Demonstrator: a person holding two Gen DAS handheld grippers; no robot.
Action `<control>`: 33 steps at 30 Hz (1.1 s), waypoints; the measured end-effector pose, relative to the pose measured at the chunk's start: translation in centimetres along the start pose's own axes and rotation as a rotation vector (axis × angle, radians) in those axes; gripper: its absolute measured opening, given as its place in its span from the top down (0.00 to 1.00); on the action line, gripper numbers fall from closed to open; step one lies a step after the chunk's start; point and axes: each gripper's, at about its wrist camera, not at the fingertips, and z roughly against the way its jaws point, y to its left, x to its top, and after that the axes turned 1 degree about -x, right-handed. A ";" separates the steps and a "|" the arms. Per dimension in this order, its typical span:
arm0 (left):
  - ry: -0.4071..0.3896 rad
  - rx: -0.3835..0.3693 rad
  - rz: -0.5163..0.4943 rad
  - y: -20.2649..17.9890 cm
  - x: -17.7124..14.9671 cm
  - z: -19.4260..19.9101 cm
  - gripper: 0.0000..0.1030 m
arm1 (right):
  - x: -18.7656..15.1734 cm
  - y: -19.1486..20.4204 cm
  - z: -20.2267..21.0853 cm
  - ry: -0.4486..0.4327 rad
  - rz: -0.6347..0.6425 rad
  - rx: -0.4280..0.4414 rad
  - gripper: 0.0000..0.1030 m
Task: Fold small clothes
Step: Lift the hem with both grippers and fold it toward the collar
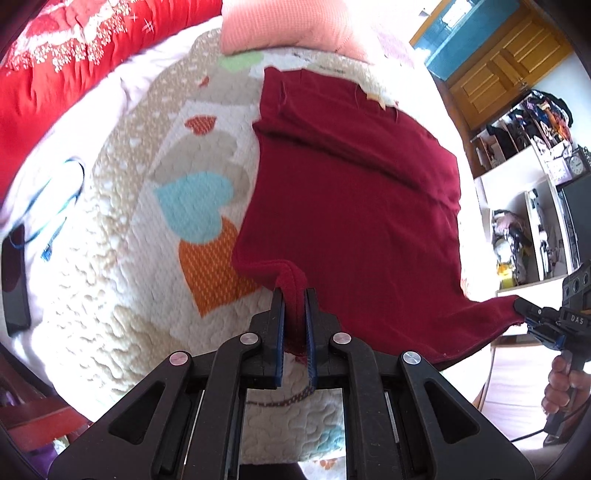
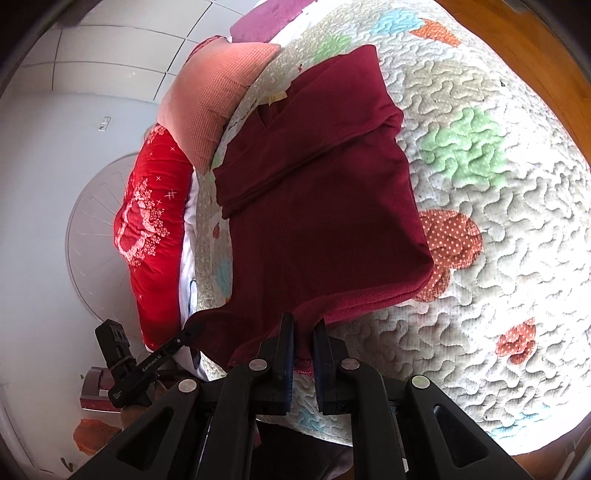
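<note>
A dark red shirt (image 1: 354,192) lies on a quilted bed cover (image 1: 122,295), sleeves folded in across the chest, collar at the far end. It also shows in the right wrist view (image 2: 321,206). My left gripper (image 1: 294,295) is shut on the shirt's near hem corner and lifts it off the quilt. My right gripper (image 2: 303,325) is shut on the other hem corner; it also shows in the left wrist view (image 1: 524,306). The left gripper shows in the right wrist view (image 2: 190,330). The hem hangs stretched between the two grippers.
A pink pillow (image 1: 288,26) and a red duvet (image 1: 62,74) lie beyond the shirt. A black phone (image 1: 14,277) with a blue cable (image 1: 55,206) lies on the left of the bed. Shelves (image 1: 524,206) and a wooden cabinet (image 1: 506,70) stand to the right.
</note>
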 end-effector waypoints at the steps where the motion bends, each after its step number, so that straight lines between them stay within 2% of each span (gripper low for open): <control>1: -0.007 0.002 0.004 -0.1 0.4 0.0 0.92 | 0.2 0.1 0.1 -0.005 -0.001 0.001 0.92; 13: -0.067 0.007 0.000 -1.0 3.9 1.0 0.92 | 2.9 1.0 1.0 -0.047 0.007 0.016 0.92; 33: -0.165 0.011 0.013 -2.2 12.0 0.1 0.93 | 11.1 2.4 1.6 -0.149 0.037 0.016 0.92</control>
